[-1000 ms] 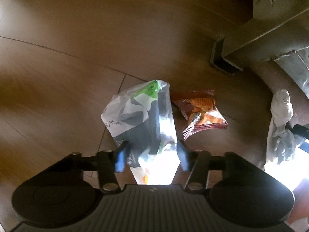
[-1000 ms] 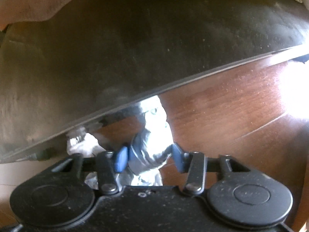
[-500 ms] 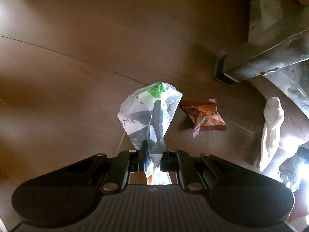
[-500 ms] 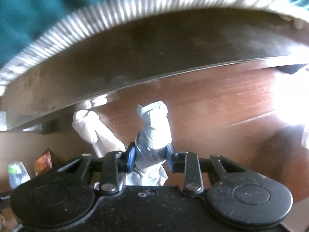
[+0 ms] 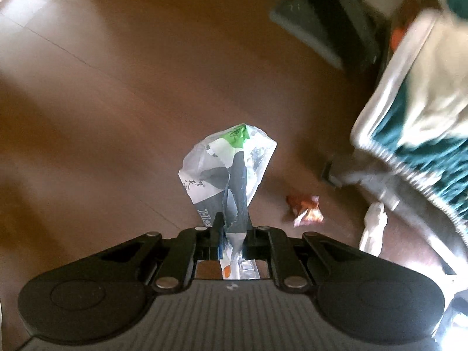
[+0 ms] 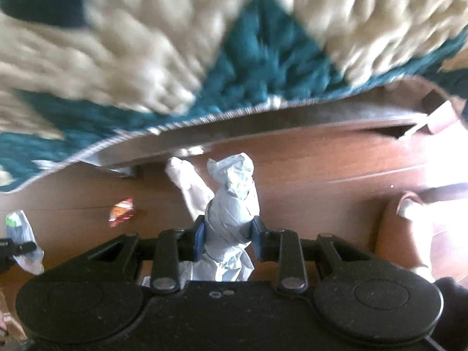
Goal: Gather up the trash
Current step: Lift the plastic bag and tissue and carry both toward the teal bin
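Observation:
My left gripper (image 5: 232,228) is shut on a white, green and dark plastic snack wrapper (image 5: 228,169), which hangs above the brown wood floor; the wrapper (image 6: 22,237) shows again at the right wrist view's left edge. My right gripper (image 6: 228,235) is shut on a crumpled white tissue wad (image 6: 234,201), lifted off the floor. An orange-red snack packet (image 5: 305,209) lies on the floor right of the wrapper, the packet (image 6: 121,212) also visible left of the tissue. Another white crumpled paper (image 6: 190,185) lies on the floor by the seat's edge.
A seat with a teal and cream shaggy cushion (image 6: 234,58) fills the upper right wrist view, and the cushion (image 5: 424,134) sits at the right in the left wrist view. A dark green box (image 5: 324,26) stands at the back. A foot (image 6: 409,219) is at the right.
Both grippers closed on their trash and rose away from the floor: the left with the plastic wrapper, the right with the tissue wad. The orange packet stayed on the floor.

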Action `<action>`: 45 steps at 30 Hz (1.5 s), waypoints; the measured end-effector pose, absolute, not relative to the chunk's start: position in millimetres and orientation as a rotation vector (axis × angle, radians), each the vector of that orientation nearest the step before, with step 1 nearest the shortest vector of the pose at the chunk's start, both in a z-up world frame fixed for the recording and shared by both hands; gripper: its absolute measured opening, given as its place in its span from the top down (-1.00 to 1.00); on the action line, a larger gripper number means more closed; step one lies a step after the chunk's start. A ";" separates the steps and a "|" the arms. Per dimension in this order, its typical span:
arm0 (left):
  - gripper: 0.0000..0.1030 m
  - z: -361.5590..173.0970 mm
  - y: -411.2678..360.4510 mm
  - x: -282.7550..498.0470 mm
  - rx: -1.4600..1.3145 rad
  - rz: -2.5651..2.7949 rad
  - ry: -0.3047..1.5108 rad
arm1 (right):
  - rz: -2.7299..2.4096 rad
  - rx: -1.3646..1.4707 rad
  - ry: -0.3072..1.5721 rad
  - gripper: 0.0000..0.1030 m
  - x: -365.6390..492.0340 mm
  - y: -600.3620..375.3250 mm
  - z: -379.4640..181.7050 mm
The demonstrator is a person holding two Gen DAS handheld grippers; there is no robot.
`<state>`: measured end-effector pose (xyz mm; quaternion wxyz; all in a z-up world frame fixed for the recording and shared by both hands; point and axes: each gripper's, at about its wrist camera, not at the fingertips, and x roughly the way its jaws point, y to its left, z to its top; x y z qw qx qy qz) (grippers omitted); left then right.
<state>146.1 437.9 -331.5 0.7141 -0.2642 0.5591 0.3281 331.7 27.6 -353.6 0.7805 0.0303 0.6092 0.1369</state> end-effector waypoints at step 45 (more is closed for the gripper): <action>0.80 144.8 -94.0 215.8 -0.011 -0.186 0.658 | 0.221 0.061 0.452 0.43 149.9 -338.7 133.0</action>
